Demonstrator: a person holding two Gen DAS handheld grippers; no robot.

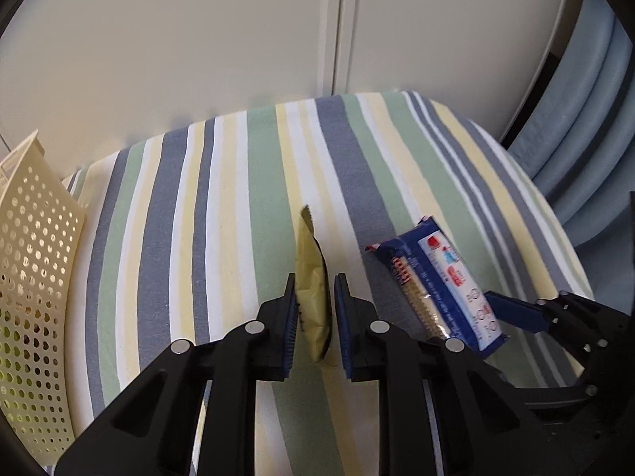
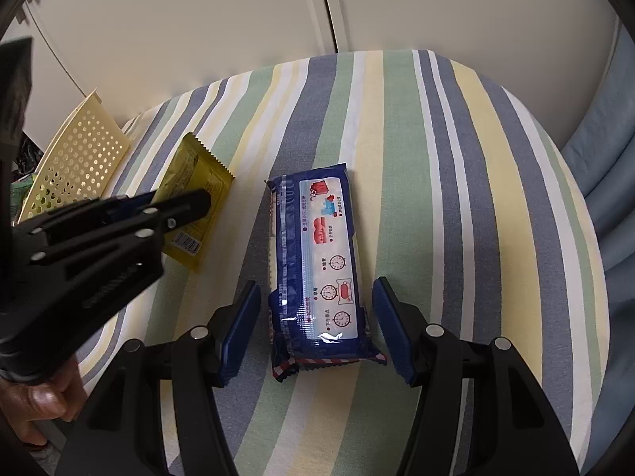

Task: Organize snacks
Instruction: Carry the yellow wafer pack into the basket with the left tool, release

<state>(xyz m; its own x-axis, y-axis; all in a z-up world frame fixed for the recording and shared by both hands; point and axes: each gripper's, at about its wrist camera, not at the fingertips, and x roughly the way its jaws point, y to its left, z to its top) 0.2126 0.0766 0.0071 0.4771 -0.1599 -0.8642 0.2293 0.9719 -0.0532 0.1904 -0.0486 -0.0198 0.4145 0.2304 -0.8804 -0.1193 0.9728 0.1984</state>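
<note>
Left gripper (image 1: 313, 297): fingers clamped on the yellow packet (image 1: 313, 277) — held edge-up over the striped table (image 1: 222, 198).
Right gripper (image 2: 317, 325): fingers spread, straddling the blue packet (image 2: 317, 261) — lying flat on the table.
Basket (image 1: 31, 277): far left.

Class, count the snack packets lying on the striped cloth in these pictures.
2: yellow packet between the left gripper's fingers near the basket; blue packet between the right gripper's open fingers. The basket may hide more.
</note>
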